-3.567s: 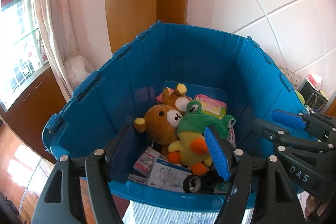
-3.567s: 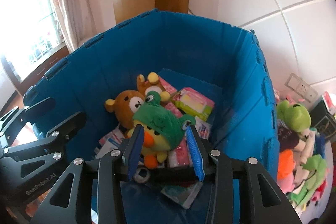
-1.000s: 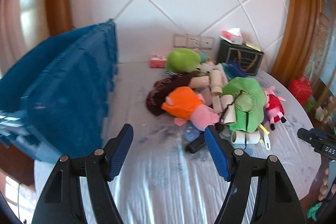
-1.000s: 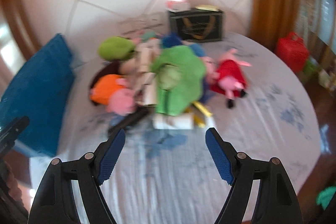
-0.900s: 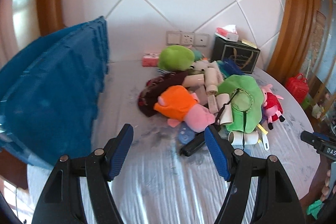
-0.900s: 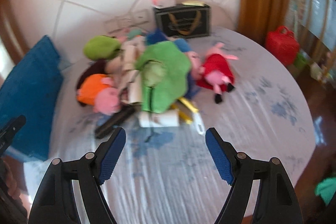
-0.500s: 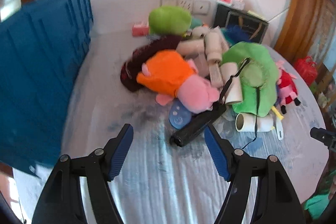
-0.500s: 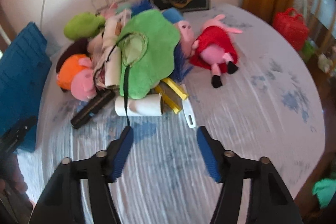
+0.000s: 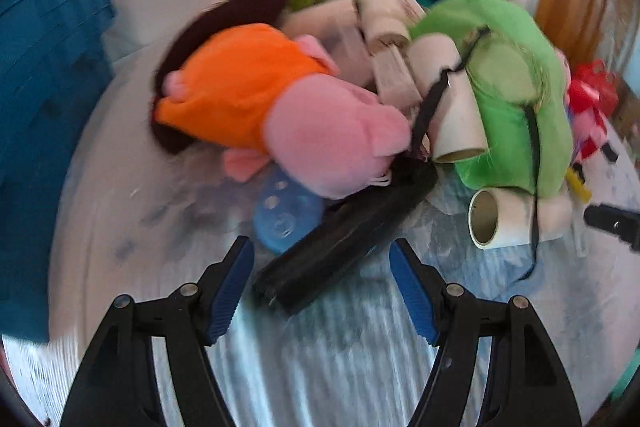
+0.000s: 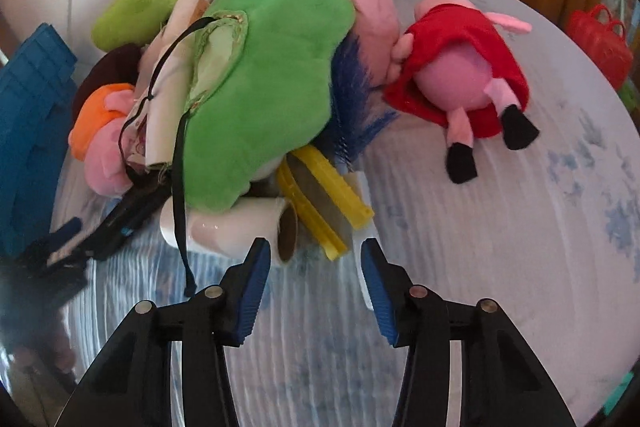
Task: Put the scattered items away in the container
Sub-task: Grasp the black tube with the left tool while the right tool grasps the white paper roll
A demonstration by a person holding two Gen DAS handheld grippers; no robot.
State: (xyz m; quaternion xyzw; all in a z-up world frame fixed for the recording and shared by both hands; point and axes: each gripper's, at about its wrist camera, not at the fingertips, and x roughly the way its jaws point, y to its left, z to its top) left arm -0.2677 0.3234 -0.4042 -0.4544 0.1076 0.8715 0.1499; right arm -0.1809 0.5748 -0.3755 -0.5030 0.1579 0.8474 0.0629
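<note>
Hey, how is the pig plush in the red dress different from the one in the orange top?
The red-dress pig plush lies apart at the pile's right edge, nothing on top of it; the orange-top pig plush is wedged into the left side, partly under paper rolls and a black strap. The red-dress one shows both black-footed legs; the orange-top one's legs are hidden in the right wrist view. Both are pink, soft, and lying on the table.
</note>
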